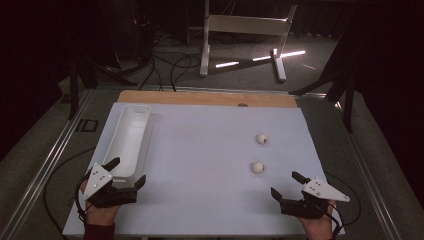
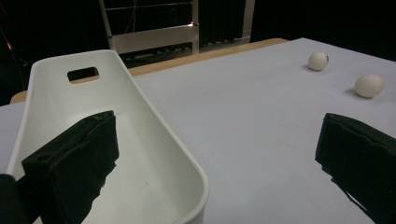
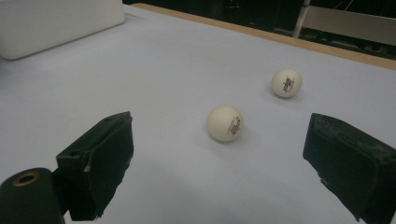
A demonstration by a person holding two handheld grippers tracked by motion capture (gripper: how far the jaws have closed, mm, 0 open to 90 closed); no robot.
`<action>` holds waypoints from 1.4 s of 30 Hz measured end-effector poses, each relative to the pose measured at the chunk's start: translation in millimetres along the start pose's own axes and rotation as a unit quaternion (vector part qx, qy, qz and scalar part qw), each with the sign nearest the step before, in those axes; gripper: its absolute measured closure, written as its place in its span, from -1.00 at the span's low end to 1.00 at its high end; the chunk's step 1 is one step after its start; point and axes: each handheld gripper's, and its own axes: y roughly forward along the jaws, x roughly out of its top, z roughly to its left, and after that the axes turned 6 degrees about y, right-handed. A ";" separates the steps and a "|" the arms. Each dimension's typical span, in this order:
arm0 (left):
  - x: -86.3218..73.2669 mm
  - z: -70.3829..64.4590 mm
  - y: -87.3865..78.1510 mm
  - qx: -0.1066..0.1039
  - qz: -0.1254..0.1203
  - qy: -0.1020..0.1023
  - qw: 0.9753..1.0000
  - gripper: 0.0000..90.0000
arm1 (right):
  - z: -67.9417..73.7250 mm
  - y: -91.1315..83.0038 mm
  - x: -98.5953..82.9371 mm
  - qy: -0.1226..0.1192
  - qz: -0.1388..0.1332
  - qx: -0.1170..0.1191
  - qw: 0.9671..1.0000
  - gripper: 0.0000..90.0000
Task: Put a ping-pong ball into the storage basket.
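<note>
Two white table-tennis balls lie on the pale sheet at the right: the near ball (image 1: 257, 167) (image 3: 225, 123) (image 2: 369, 86) and the far ball (image 1: 262, 138) (image 3: 286, 82) (image 2: 318, 61). A long white tray (image 1: 131, 140) (image 2: 154, 121) stands empty at the left. My left gripper (image 1: 129, 172) (image 2: 219, 158) is open at the tray's near end, one jaw over the tray's inside. My right gripper (image 1: 287, 184) (image 3: 219, 163) is open near the front edge, a little short of the near ball, nothing between its jaws.
The sheet (image 1: 210, 150) covers a wooden board whose strip (image 1: 200, 97) shows at the back. Beyond the table are a white metal frame (image 1: 245, 30) and cables on the floor. Metal rails (image 1: 50, 150) run along the table's sides.
</note>
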 end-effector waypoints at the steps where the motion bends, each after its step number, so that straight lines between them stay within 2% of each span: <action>1: -0.1 -0.7 0.2 0.002 0.001 0.002 1.000 -1.00 | 0.3 -0.5 0.6 -0.002 0.003 0.000 1.000 -0.82; 9: -1.5 -1.7 1.0 0.005 0.005 0.002 1.000 -1.00 | 2.7 0.1 2.8 -0.009 0.011 -0.002 1.000 -0.82; 14: -2.0 -2.3 -0.2 0.014 0.002 -0.001 1.000 -1.00 | 2.2 -1.1 7.4 -0.009 0.013 -0.006 1.000 -0.82; 17: -2.1 -3.9 0.3 0.016 0.002 0.000 1.000 -1.00 | 2.0 -1.4 9.9 -0.006 0.023 -0.003 1.000 -0.82; 23: -2.1 -6.5 1.5 0.018 0.006 0.005 1.000 -1.00 | 2.6 0.4 13.9 -0.009 0.041 -0.011 0.999 -0.83; 32: -2.4 -7.3 3.1 0.018 0.009 0.006 1.000 -1.00 | 1.6 1.8 29.4 -0.018 0.057 -0.029 0.998 -0.83; 42: -3.6 -6.9 3.4 0.019 0.010 0.005 1.000 -1.00 | 1.6 5.7 43.6 -0.017 0.062 -0.031 0.997 -0.84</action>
